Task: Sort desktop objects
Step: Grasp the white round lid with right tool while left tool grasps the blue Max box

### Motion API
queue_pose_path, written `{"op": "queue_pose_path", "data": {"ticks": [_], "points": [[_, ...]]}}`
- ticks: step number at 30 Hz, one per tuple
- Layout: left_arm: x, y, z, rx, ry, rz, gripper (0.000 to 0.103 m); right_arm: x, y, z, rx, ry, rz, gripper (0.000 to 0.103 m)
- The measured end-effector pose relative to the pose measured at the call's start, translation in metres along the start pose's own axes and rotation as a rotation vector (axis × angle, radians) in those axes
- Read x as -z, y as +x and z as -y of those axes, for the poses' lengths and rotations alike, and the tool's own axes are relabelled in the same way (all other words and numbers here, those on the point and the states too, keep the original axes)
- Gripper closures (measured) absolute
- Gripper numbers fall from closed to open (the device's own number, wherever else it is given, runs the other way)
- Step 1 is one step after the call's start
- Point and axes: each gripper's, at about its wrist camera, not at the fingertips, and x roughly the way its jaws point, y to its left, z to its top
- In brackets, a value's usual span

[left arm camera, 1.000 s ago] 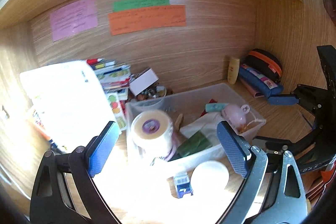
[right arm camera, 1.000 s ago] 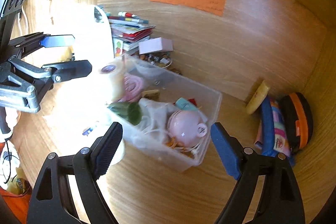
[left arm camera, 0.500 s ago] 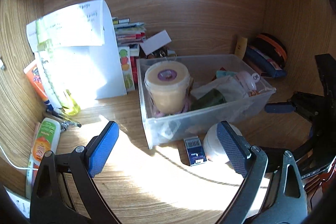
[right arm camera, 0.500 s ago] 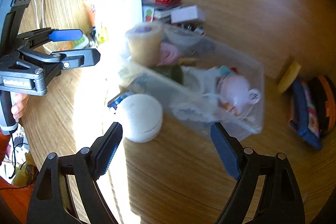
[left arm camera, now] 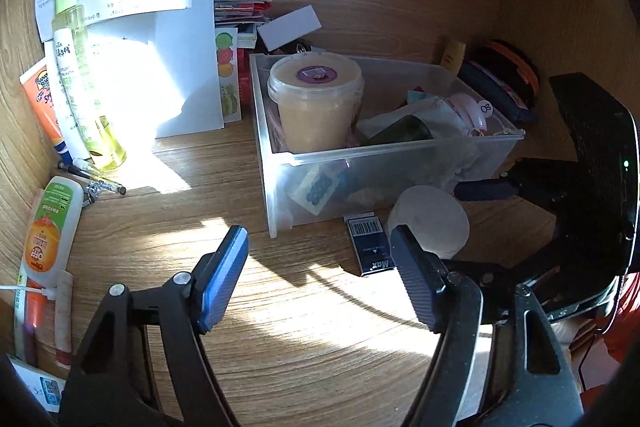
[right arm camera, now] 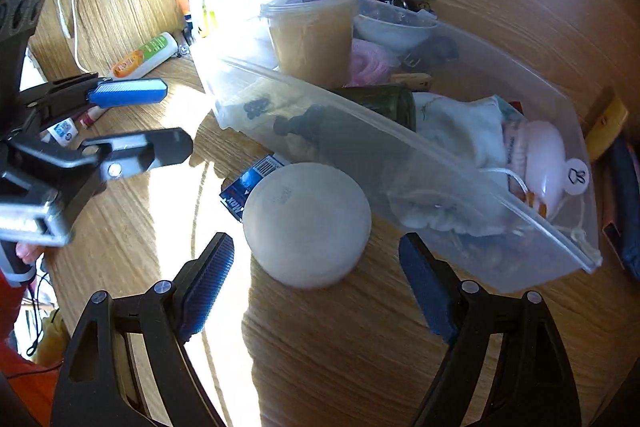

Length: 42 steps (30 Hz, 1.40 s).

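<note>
**Line up on the round white tub before you close**

Your right hand-held gripper [right arm camera: 316,287] is spread wide and holds nothing; the round white tub [right arm camera: 306,223] sits just ahead at 12 o'clock, between the lines of the two fingers but not yet touched. It stands on the bench [right arm camera: 340,355], just beside the near wall of the clear plastic bin [right arm camera: 500,227], with a small dark blue box [right arm camera: 244,189] lying against its 10 o'clock side.

Judging from this, the step in hand is picking up the tub for the bin. Push forward until the pads reach its widest part, keeping the right finger clear of the bin wall, which leaves little room at 2 o'clock. Squeeze on the straight sides, not the rounded top edge, since the smooth lid could slip. Lift straight up before swinging over the rim.

Your left hand-held gripper [left arm camera: 320,283] is also released and empty, hovering over bare bench with the bin's corner at its 12 o'clock. Keep it out at 9 o'clock of the right one, away from the tub's path. The bin already holds a lidded cup [left arm camera: 316,103] at its left end, so aim for freer space.
</note>
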Motion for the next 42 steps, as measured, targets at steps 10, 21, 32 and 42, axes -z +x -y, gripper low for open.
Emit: {"op": "queue_pose_path", "data": {"ticks": [10,21,32,42], "points": [[0.000,0.019,-0.002,0.025,-0.019,-0.063,0.031,-0.010,0.015,0.011,-0.088,0.103,-0.046,0.039],[0.002,0.039,0.021,0.037,0.033,-0.127,0.046,0.011,-0.004,0.020,-0.031,0.084,-0.015,0.040],[-0.002,0.054,0.045,0.015,0.079,-0.164,0.072,0.017,-0.040,0.046,-0.042,0.174,0.102,0.040],[0.004,0.044,0.051,0.016,0.092,-0.160,0.076,0.022,-0.045,0.040,-0.038,0.162,0.150,0.040]]}}
